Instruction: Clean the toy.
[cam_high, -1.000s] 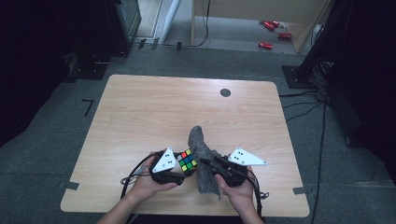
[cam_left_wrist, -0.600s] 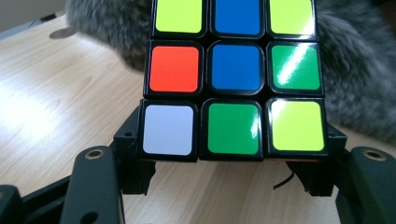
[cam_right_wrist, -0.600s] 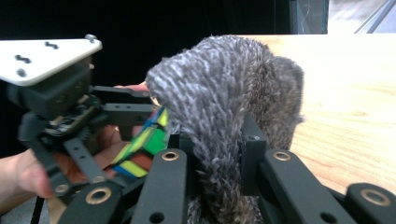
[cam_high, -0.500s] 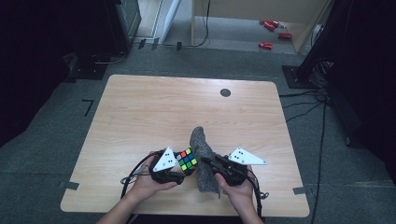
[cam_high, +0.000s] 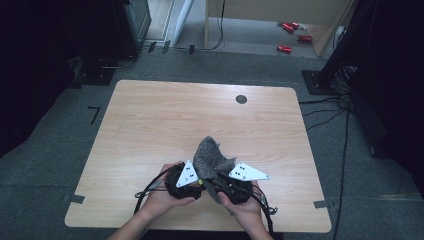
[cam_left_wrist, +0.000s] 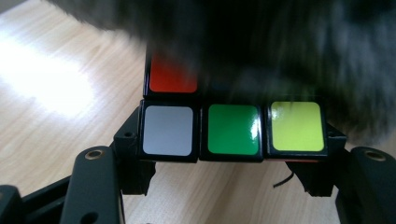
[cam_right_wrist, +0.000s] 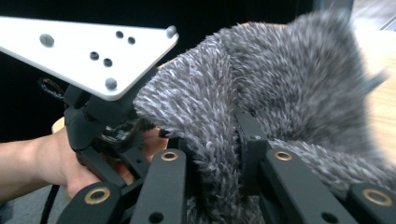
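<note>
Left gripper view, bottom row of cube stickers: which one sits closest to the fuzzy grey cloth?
The yellow sticker, last in the row after the white and green ones. The cloth hangs right above and beside it; the white one is farthest away.

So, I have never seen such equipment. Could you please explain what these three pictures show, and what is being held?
A person sits at a wooden table and holds a hand tool in each hand; each tool ends in a two-jaw claw. No robot arm is involved.

The high view comes from a fixed camera above, looking down on the table. The other two pictures come from small cameras riding on each tool, looking along its black jaws.

The left claw grips a colour puzzle cube from both sides; white, green, yellow and red squares show. The right claw is shut on a fluffy grey cloth, which it holds over the cube. The white three-cornered plate in the right gripper view belongs to the left tool.

Judging by this, the cloth is probably wiping the cube.
</note>
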